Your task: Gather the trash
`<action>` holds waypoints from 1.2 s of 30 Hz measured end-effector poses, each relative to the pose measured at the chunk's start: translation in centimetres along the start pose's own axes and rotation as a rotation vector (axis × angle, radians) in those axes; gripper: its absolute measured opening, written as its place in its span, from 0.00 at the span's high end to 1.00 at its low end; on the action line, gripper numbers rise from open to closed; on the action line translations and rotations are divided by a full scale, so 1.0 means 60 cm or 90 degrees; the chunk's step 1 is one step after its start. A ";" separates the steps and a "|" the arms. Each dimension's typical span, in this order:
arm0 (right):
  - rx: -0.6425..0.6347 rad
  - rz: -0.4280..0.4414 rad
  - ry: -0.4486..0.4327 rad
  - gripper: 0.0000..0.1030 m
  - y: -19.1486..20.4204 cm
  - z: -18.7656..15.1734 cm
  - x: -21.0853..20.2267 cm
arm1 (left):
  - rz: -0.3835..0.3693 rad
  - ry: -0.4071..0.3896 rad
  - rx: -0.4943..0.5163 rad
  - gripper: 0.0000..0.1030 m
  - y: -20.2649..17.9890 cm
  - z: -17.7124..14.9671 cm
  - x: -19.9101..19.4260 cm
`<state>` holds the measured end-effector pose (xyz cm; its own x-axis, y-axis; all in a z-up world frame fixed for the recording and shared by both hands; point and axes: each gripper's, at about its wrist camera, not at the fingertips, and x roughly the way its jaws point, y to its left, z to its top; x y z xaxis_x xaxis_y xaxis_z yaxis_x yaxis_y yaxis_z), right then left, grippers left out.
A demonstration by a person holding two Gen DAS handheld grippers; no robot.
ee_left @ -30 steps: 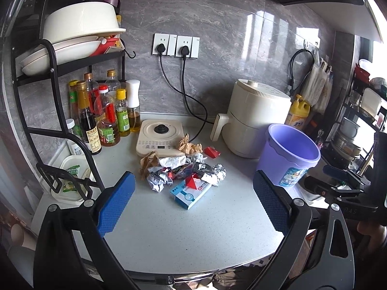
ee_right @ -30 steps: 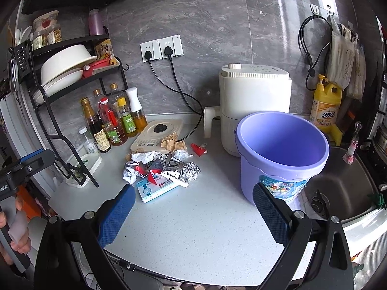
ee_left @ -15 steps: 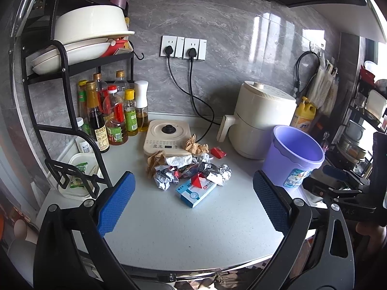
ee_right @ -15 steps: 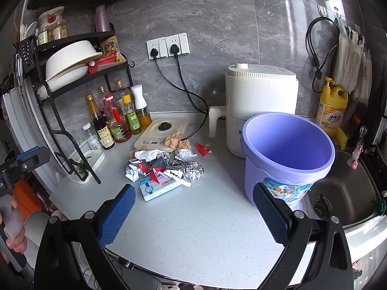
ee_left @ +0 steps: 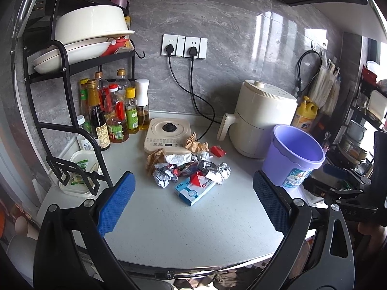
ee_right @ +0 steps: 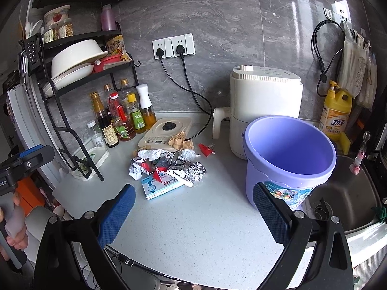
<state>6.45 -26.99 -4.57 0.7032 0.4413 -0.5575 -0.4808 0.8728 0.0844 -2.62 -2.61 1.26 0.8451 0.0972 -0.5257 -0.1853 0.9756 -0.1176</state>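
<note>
While backing off slightly from a second ago, both left gripper (ee_left: 192, 207) and right gripper (ee_right: 193, 209) wide open, empty; trash pile (ee_left: 188, 166) dead ahead, untouched; purple bucket (ee_right: 289, 154) front-right, collection not started.

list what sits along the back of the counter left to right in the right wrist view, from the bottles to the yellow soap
bottles → induction cooker → air fryer → purple bucket, in front of the fryer → yellow dish soap
</note>
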 end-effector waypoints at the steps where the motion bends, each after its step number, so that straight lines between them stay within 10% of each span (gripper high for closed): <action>1: -0.001 0.004 0.004 0.08 -0.003 -0.001 0.000 | 0.002 0.002 0.000 0.06 -0.003 -0.001 0.000; 22: -0.048 0.099 0.061 0.08 -0.040 -0.004 0.039 | 0.032 0.063 -0.043 0.06 -0.032 -0.044 0.052; 36: -0.056 0.081 0.092 0.14 0.005 0.025 0.184 | -0.027 0.116 -0.058 0.25 0.065 -0.023 0.223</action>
<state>14.85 -21.56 -9.44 0.5541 0.5066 -0.6606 -0.6094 0.7874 0.0927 7.29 2.21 -7.41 0.7497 0.0109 -0.6617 -0.2030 0.9555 -0.2142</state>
